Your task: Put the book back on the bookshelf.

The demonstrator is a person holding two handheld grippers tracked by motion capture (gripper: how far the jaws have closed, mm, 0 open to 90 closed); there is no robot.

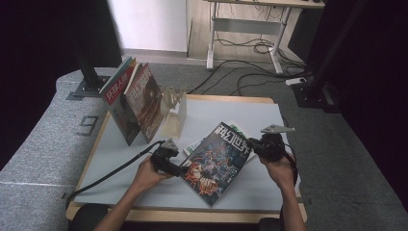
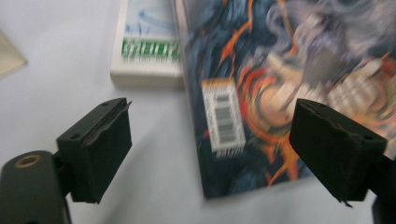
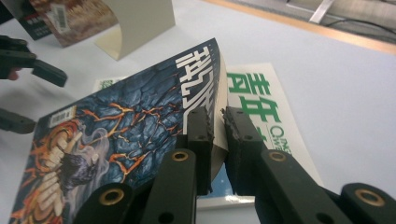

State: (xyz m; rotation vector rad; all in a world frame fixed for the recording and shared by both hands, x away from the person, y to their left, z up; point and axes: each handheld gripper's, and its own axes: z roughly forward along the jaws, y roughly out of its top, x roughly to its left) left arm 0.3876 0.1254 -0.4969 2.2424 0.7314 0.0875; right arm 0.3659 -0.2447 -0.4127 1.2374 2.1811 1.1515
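Grey tabletop (image 1: 120, 159): right claw (image 3: 218, 122) clenched on blue magazine (image 3: 121, 126) edge; left claw (image 2: 210, 144) released, straddling its corner.

Location type: lab or office recording station. Indicators: a white worktop (image 1: 260, 113) with a wood edge, black rig posts (image 1: 86, 62) on floor plates at either side, grey carpet (image 1: 337, 139), loose cables (image 1: 250, 62) across the floor, and a height-adjustable desk frame (image 1: 276, 36) behind.

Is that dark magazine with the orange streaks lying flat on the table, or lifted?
Lifted at one edge: the right gripper pinches the dark magazine, raising it off the green-lettered magazine below.
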